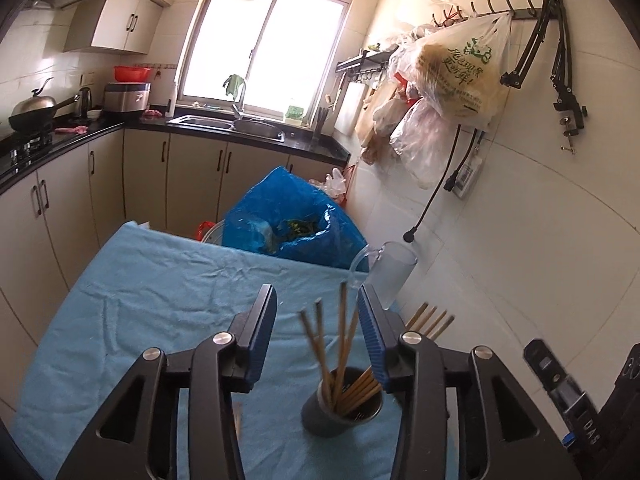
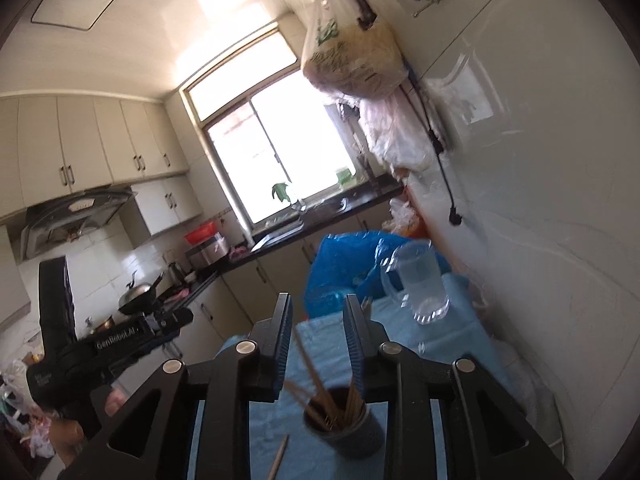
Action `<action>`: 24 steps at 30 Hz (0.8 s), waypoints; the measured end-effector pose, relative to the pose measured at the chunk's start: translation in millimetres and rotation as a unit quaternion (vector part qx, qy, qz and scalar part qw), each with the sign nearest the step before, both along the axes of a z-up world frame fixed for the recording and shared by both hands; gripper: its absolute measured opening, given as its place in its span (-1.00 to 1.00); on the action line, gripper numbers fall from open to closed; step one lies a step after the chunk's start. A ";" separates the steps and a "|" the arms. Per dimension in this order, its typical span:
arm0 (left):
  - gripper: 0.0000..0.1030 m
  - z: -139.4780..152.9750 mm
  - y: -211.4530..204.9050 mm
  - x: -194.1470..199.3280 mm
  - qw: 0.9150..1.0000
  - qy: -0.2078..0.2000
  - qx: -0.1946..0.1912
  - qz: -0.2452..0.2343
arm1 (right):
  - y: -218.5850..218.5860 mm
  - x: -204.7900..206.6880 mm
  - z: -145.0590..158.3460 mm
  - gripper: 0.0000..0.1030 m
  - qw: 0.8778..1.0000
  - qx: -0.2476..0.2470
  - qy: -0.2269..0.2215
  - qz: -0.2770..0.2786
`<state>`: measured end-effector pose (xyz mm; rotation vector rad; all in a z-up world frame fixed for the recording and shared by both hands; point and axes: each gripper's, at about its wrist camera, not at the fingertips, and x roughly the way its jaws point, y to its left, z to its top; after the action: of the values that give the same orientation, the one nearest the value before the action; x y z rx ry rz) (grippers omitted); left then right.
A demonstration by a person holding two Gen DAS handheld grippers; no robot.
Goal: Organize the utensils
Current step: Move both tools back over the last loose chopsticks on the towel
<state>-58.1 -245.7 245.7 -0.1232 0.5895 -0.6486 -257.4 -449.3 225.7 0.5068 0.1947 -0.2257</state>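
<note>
A dark cup (image 1: 340,408) stands on the light blue cloth (image 1: 140,280), with several wooden chopsticks (image 1: 342,344) upright or leaning in it. My left gripper (image 1: 318,320) hangs just above the cup. It is open, with some sticks rising loosely between its blue pads and others (image 1: 430,318) leaning out past the right finger. The right wrist view shows the same cup (image 2: 342,426) below my right gripper (image 2: 318,338), which is also open with stick tips (image 2: 310,362) free between its fingers. One chopstick (image 2: 280,456) lies loose on the cloth left of the cup.
A clear glass pitcher (image 1: 394,272) stands at the table's far right corner by the tiled wall. Behind the table is a blue plastic bag (image 1: 288,216). A person's hand holds the left gripper's body (image 2: 100,344) at the left. Kitchen counters and a sink lie beyond.
</note>
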 end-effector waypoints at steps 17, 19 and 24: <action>-0.07 -143.0 156.6 17.3 0.979 0.158 0.077 0.101 | 92.3 70.6 -125.6 -0.33 0.971 0.032 0.206 0.118; -0.07 -160.2 175.5 20.9 0.974 0.178 0.084 0.114 | 99.3 79.2 -133.7 -0.33 0.966 0.032 0.219 0.129; -0.07 -190.3 201.5 22.4 0.966 0.206 0.101 0.122 | 112.8 108.7 -151.4 -0.33 0.953 0.031 0.264 0.145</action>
<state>-35.7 -44.2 55.4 -0.1380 1.0207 -0.3180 -148.7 -336.5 74.3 0.4651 0.7954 -0.0617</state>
